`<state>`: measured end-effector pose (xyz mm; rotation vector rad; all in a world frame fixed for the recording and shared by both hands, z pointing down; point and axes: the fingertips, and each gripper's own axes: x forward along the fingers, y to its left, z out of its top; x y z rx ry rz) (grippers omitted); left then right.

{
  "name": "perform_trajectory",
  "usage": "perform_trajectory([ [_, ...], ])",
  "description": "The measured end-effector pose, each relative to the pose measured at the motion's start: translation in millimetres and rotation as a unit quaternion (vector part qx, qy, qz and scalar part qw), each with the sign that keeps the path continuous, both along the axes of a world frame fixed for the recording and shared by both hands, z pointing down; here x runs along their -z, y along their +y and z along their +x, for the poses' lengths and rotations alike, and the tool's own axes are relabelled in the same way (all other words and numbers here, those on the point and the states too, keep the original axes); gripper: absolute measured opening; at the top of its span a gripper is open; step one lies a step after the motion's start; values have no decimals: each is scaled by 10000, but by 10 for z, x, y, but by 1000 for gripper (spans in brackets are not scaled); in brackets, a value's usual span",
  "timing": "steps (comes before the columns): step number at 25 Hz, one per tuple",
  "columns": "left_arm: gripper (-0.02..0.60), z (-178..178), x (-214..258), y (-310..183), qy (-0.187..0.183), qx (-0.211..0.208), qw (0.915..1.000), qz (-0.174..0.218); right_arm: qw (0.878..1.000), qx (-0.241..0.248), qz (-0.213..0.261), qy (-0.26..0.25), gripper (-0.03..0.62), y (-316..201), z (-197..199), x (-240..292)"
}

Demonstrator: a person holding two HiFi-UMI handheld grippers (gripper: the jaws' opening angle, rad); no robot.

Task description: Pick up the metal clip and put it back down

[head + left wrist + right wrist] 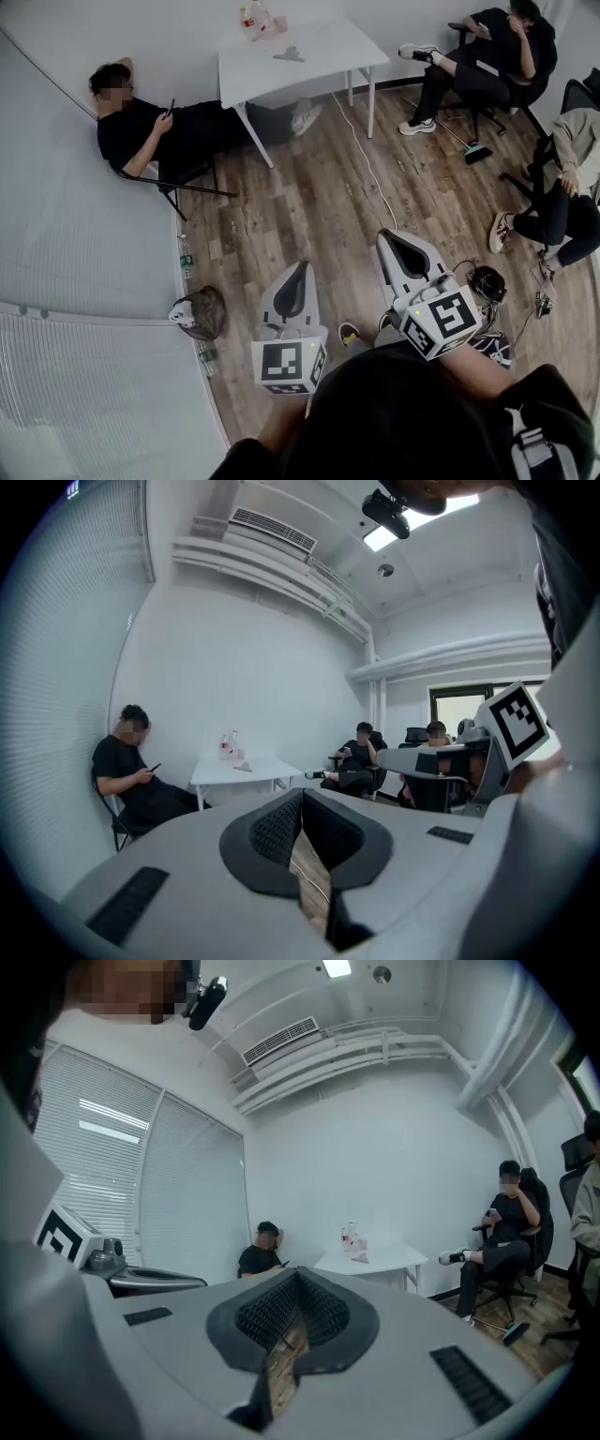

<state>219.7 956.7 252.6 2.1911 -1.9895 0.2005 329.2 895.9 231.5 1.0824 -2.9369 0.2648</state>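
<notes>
Left gripper [300, 268] and right gripper [390, 236] both clenched on nothing mid-room; metal clip [289, 54] lies on white table [330, 56], well apart, so the pick-up looks unstarted or already finished.

metal clip [289, 54] | small, grey | lies on white table [323, 47] | probably flat

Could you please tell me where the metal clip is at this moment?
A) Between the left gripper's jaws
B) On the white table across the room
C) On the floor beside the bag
B: the metal clip lies on the white table at the far side of the room.
</notes>
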Motion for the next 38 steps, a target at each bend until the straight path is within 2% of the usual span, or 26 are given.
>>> perform_trajectory([
  [11,23,-260,-93,125,42,-36,10000,-11,9996,-190,164,-113,17,95,-27,81],
  [17,21,-265,-102,-19,-8,-138,9999,28,9993,-269,217,-166,17,-63,-70,45],
  [29,21,-469,-193,-1045,-79,-402,9990,-170,9993,-319,-22,-179,17,-1001,-395,-151],
  [38,23,-456,-297,-1811,-226,-553,9981,-150,9988,-485,95,-26,17,-1878,-264,-262],
])
